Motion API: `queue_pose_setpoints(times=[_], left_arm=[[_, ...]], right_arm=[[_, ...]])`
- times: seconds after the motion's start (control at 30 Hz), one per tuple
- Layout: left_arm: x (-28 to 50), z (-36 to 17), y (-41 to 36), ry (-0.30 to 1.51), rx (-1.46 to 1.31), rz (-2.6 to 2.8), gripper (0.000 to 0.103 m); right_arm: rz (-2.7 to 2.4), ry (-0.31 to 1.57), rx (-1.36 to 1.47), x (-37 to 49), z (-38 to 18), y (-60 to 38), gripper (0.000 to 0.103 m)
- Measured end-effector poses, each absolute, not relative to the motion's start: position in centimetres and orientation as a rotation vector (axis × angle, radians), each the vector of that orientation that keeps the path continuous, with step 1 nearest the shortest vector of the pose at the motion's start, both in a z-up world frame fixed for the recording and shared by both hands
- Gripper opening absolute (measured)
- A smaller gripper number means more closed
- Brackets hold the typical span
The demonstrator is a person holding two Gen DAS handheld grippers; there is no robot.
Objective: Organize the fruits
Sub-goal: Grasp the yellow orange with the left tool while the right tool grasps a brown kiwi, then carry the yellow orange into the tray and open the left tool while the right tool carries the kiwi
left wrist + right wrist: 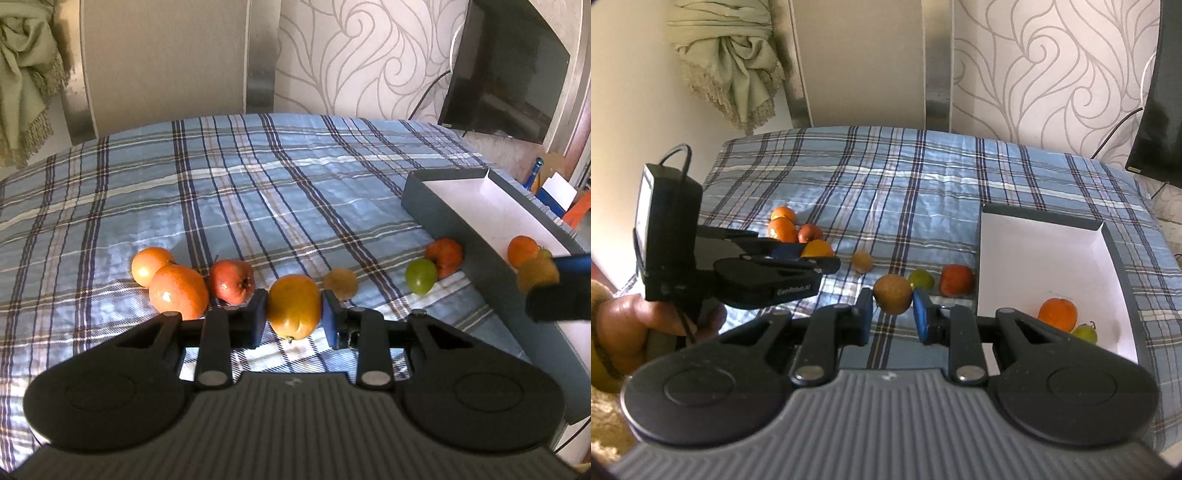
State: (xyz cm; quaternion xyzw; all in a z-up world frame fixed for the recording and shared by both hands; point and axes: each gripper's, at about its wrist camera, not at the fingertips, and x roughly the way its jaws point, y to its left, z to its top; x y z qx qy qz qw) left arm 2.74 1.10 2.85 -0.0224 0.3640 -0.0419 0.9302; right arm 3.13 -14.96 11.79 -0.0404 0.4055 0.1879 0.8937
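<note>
The left tongs (294,316) clamp a yellow-orange fruit (293,307) just above the plaid bed (258,177), its long axis upright, nub downward. The right tongs (893,316) pinch a brown kiwi (892,298) beside the grey box (1123,251), where an orange (1057,314) lies.

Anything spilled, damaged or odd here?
Nothing stands out. Loose fruits sit intact on the plaid cloth; two lie inside the box. The left gripper holds a yellow-orange fruit, the right gripper a brown fruit.
</note>
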Motion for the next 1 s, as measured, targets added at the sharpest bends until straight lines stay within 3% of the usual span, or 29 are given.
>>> queue_pose_setpoints(times=[1.0], left_arm=[[-0.9,5.8,-7.1,0.73,0.004,-0.003,0.036]], right_arm=[[0.504,0.802,-0.027,0.1,12.2,-22.6,0.026]])
